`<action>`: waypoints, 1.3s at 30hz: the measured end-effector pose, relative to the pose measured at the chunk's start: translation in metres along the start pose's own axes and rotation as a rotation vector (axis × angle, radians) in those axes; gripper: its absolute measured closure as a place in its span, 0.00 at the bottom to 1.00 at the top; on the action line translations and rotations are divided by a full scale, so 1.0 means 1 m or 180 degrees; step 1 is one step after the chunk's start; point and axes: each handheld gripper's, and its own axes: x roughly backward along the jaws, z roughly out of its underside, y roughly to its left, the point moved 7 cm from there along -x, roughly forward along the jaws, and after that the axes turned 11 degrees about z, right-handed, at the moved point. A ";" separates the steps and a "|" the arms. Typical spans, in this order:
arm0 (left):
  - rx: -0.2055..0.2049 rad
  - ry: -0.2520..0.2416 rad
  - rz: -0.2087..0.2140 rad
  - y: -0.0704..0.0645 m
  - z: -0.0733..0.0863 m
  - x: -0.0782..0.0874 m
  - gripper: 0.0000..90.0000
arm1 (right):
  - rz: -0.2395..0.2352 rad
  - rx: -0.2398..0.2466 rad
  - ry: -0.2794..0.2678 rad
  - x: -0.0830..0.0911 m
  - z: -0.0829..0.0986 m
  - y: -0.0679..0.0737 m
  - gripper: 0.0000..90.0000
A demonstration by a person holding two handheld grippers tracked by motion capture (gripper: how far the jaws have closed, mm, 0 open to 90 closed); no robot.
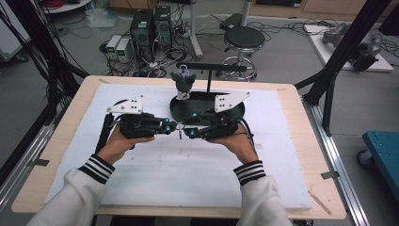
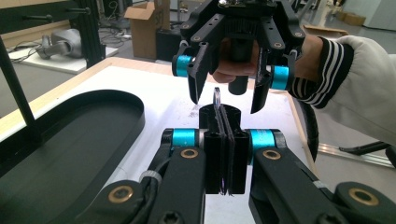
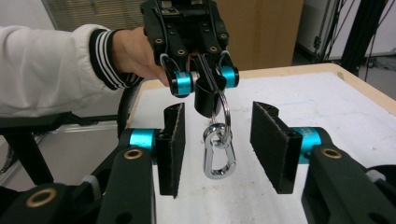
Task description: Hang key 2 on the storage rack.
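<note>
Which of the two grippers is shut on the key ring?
The left gripper: its fingers pinch the key ring, carabiner dangling. The right gripper stands open around it.

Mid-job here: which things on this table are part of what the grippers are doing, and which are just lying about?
In the job:
- left gripper, shut on the thin metal key ring
- silver metal carabiner clip hanging from that ring
- right gripper, jaws open either side of the clip

Lying about:
- black oval tray with upright hanger stand
- small dark figurine hanging there
</note>
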 end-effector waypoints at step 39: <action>-0.0031 0.0032 -0.0067 0.001 0.003 -0.001 0.78 | 0.0049 0.0127 0.0068 -0.004 0.001 0.001 0.98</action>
